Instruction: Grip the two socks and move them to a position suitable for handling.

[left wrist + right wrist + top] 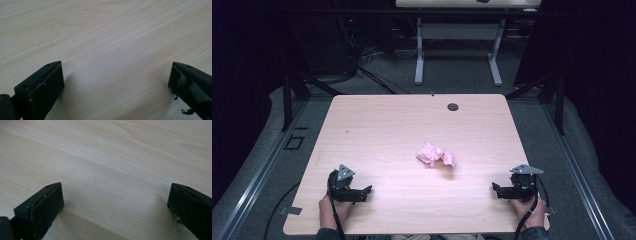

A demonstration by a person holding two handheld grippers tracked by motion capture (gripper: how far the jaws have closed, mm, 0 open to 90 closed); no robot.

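Here, both the left gripper [368, 190] and right gripper [495, 187] rest with jaws spread and empty, the crumpled pink cloth [436, 155] lying well ahead between them, apparently awaiting pickup.

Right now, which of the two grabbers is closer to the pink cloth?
The right gripper looks slightly closer to the crumpled pink cloth; the left gripper sits a bit farther off. Both are open, touching nothing.

On the table [377, 130] a cloth [436, 155] lies a little right of the middle, with the left gripper [367, 192] near the front left corner and the right gripper [495, 189] near the front right corner, both well apart from the cloth, and a hole [453, 107] near the far edge behind it.
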